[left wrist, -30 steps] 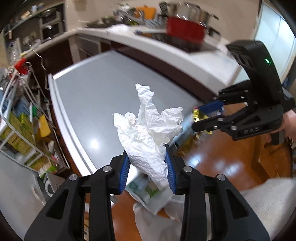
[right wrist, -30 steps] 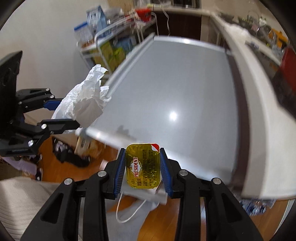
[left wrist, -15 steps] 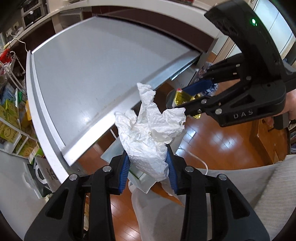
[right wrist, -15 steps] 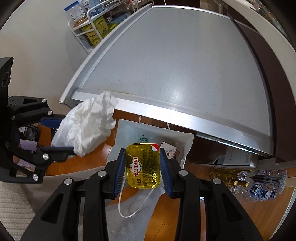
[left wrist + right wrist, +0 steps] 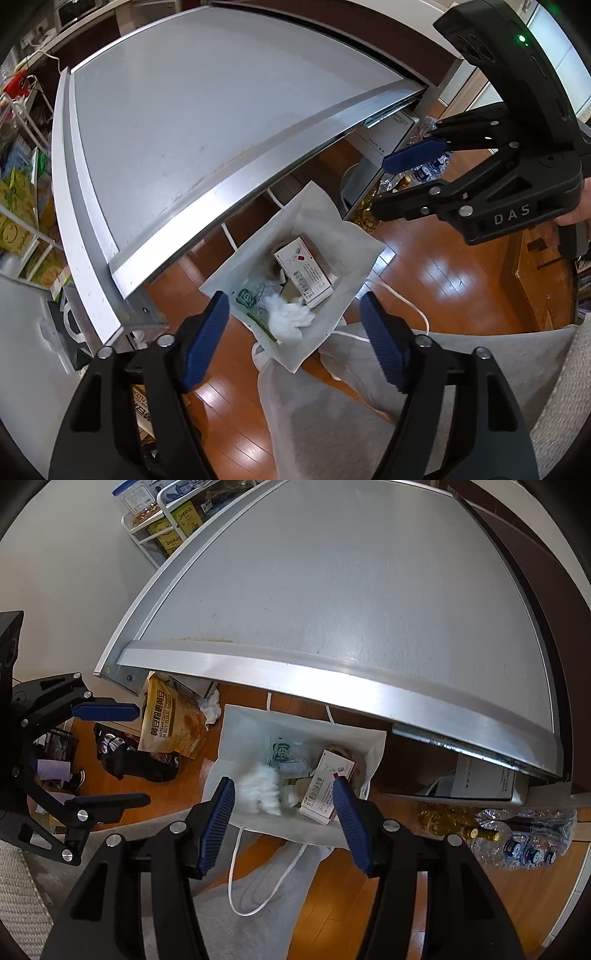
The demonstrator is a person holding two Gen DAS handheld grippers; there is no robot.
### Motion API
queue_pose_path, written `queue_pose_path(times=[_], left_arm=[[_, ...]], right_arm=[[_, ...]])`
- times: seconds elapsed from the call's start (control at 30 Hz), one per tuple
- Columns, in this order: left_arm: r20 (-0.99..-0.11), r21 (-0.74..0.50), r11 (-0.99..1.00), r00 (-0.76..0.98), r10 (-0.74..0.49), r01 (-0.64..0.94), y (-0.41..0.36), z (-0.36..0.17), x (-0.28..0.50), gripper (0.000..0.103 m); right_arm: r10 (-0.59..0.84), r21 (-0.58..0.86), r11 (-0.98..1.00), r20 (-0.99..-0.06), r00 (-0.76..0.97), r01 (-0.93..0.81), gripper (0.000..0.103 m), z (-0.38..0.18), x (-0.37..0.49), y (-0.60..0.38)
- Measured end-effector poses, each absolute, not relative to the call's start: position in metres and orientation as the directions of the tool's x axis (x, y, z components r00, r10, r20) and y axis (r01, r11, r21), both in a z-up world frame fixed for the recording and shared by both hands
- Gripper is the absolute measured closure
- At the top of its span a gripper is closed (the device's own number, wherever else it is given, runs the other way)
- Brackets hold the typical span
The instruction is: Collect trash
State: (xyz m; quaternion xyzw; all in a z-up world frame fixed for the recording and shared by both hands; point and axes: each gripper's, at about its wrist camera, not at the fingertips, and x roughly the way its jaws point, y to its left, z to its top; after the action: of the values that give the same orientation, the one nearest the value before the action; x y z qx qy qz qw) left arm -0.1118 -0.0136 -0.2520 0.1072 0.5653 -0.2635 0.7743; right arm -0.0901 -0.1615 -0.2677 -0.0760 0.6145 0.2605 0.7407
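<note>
The white bag [image 5: 334,221] stands open on the wooden floor [image 5: 443,280], just below the front edge of the grey desk [image 5: 207,110]. Inside the bag lies the crumpled tissue [image 5: 290,319], loose and blurred, beside a white box [image 5: 303,273] with red markings and a clear wrapper with a green logo [image 5: 245,297]. The left claw [image 5: 295,336] hangs above the bag's mouth with its jaws spreading apart and nothing pressed between the blue pads; the tissue sits below them in the bag. The right claw [image 5: 284,812] is likewise over the bag, jaws opening and empty, with the tissue [image 5: 260,786] and the box [image 5: 327,790] seen down between them. The yellow packet cannot be made out in the bag. To the left of the bag a yellow flour pouch [image 5: 171,720] lies on the floor under the desk's corner, and to the right of the bag bottles [image 5: 517,838] lie on the floor. Grey trouser legs [image 5: 255,897] show just on the near side of the bag.
</note>
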Motion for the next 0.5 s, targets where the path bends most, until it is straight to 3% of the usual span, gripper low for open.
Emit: queue_pose_path(times=[0.1,0.17,0.27,0.33,0.5], left_arm=[[-0.934,-0.130,0.837,0.218,-0.283,0.531,-0.0163,-0.2522,-0.1139,0.022],[-0.935,-0.129,0.837,0.216,-0.282,0.531,-0.0173,-0.2531,-0.1149,0.016],[-0.937,-0.141,0.839,0.204,-0.285,0.526,-0.0177,-0.2543,-0.1121,0.013],[-0.941,-0.161,0.841,0.178,-0.289,0.516,-0.0206,-0.2557,-0.1084,0.009],[-0.943,-0.222,0.852,0.119,-0.312,0.474,-0.0199,-0.2581,-0.1056,0.009]], right_arm=[[0.293,0.214,0.858,-0.951,0.102,-0.466,0.045,-0.2682,-0.0911,-0.1637],[0.294,0.218,0.860,-0.951,0.098,-0.461,0.024,-0.2669,-0.0920,-0.1635],[0.291,0.220,0.860,-0.953,0.086,-0.461,0.015,-0.2662,-0.0941,-0.1657],[0.278,0.221,0.864,-0.958,0.063,-0.452,0.004,-0.2690,-0.0934,-0.1658],[0.271,0.221,0.870,-0.961,0.054,-0.440,0.004,-0.2634,-0.0931,-0.1681]])
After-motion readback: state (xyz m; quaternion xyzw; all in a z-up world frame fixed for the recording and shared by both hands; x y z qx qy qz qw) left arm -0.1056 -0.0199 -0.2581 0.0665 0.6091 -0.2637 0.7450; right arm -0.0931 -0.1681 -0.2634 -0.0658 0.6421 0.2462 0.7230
